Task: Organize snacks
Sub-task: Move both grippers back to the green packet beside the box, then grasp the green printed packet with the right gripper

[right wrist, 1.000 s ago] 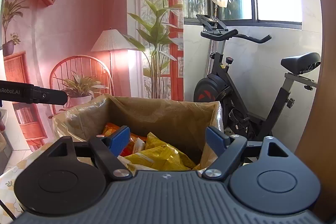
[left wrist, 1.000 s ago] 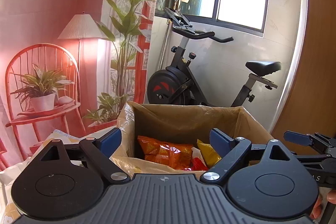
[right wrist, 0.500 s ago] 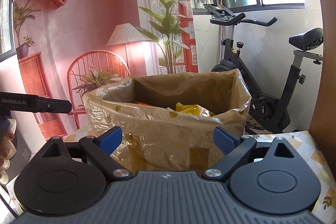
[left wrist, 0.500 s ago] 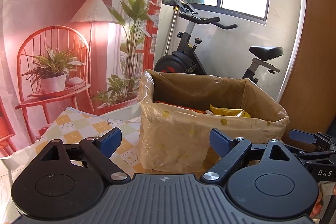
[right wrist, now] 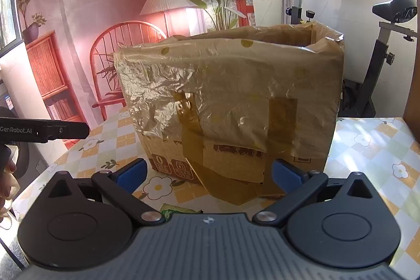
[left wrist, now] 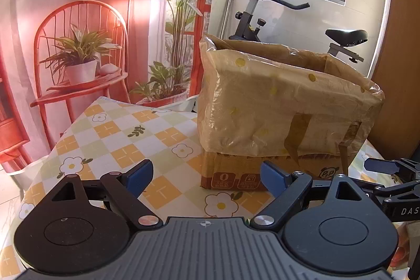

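Observation:
A cardboard box [left wrist: 283, 106] lined with a crinkled plastic bag stands on the flowered tablecloth [left wrist: 110, 133]. It also shows in the right wrist view [right wrist: 231, 101]. From this low height its inside is hidden, so no snacks in it show. My left gripper [left wrist: 207, 175] is open and empty, low in front of the box. My right gripper [right wrist: 210, 175] is open and empty, close to the box's near face. A green snack packet [right wrist: 173, 211] lies on the table just under the right gripper. The right gripper's tip [left wrist: 380, 167] shows at the left view's right edge.
The table's cloth [right wrist: 372, 148] runs right of the box to a wooden panel [right wrist: 416, 70]. An exercise bike [left wrist: 262, 17] stands behind the box. A red chair with a potted plant [left wrist: 78, 64] stands beyond the table's left edge. The left gripper's arm [right wrist: 44, 131] reaches in from the left.
Both grippers have dropped and pulled back from above the box's opening to table height in front of it. The snacks inside have gone out of sight. Both stayed open.

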Demonstrator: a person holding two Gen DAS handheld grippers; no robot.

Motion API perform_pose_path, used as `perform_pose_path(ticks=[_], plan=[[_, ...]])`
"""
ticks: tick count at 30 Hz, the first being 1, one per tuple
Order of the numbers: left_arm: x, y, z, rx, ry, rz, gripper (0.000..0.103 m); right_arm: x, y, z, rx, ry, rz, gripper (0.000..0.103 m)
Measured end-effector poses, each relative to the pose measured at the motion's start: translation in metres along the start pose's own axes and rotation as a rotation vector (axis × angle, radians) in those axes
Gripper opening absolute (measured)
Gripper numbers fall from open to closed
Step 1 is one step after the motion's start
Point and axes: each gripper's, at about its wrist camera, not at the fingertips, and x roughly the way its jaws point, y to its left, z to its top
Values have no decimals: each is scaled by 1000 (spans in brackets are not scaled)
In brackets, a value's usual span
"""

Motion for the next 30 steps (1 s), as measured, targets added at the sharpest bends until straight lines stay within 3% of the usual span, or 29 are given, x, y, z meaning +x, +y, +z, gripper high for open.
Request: perform_pose_path(ticks=[18,23,26,30], plan=[[39,1,-43,27,139,-28,80,46,-4,-43,-42,144,-18,103],[47,-5,-52,37,175,-66,72,56,-3,-50,-76,191,-12,89],[53,-8,-55,27,204,-104,70,60,0,-52,-98,211,18,87],[61,-13,-59,13,251,-159,63,67,10,-58,-173,231,66,75]])
